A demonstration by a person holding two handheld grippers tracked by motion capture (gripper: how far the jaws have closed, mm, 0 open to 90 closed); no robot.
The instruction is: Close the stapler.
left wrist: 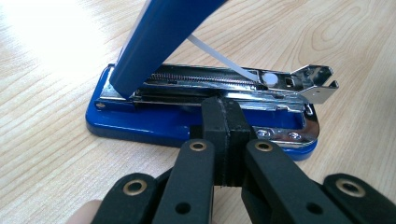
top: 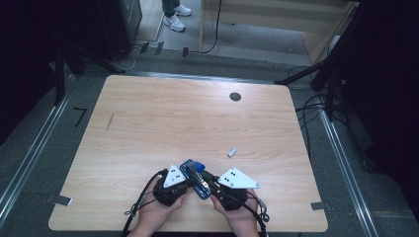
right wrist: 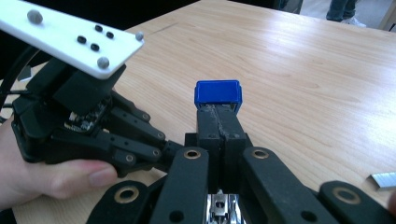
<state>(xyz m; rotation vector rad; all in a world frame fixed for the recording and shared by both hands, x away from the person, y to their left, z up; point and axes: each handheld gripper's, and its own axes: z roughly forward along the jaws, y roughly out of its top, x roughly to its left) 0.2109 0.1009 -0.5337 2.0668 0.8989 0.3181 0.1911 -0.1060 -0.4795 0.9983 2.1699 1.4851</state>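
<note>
A blue stapler (top: pixel 190 169) lies near the table's front edge between my two grippers, hinged open. In the left gripper view its blue lid (left wrist: pixel 154 42) stands up and the metal staple channel (left wrist: pixel 210 81) lies bare over the blue base (left wrist: pixel 135 126). My left gripper (left wrist: pixel 222 109) is shut, nothing between its jaws, its tip against the side of the channel. My right gripper (right wrist: pixel 217 114) is also shut, its tip right under the raised lid's blue end (right wrist: pixel 217 94). From above, the left gripper (top: pixel 189 183) and right gripper (top: pixel 206 180) meet at the stapler.
A short strip of staples (top: pixel 232 152) lies on the wooden table (top: pixel 163 118) to the right of the stapler, also seen as the strip (right wrist: pixel 385 179). A black round grommet (top: pixel 235 97) sits at the back. A person's feet (top: pixel 175 17) stand beyond the table.
</note>
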